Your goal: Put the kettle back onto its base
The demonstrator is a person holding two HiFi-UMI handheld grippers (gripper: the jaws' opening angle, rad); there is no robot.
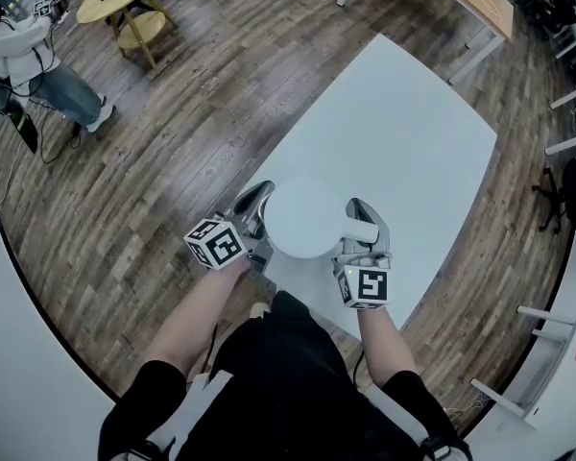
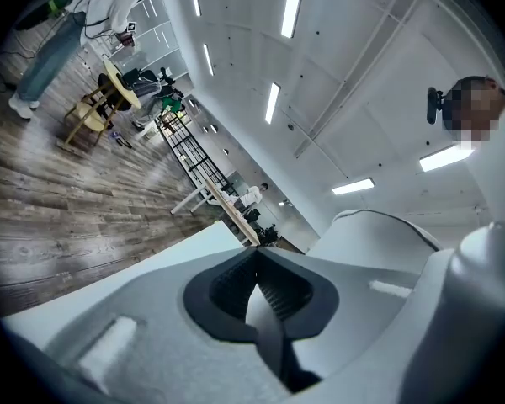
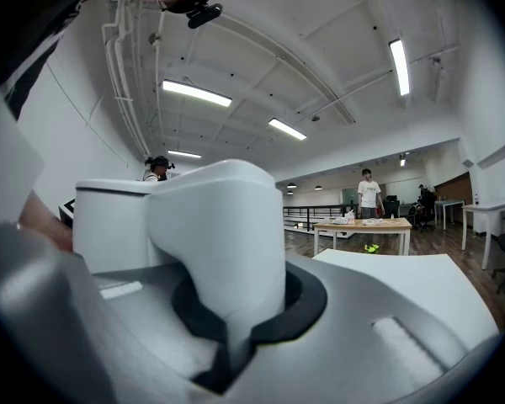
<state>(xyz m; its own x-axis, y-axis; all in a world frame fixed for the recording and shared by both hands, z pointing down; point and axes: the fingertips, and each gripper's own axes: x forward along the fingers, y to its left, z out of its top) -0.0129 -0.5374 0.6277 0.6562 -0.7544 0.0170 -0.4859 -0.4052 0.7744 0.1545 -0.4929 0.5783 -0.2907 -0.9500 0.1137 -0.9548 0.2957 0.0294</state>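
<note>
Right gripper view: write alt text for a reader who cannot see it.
The right gripper is shut on the white kettle's handle, with the kettle's body at left. A white table stretches right; a person stands far off.

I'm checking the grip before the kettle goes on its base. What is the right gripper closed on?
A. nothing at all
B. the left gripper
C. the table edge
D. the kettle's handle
D: the right gripper has its jaws clamped on the white handle of the kettle, as its own view shows.
</note>
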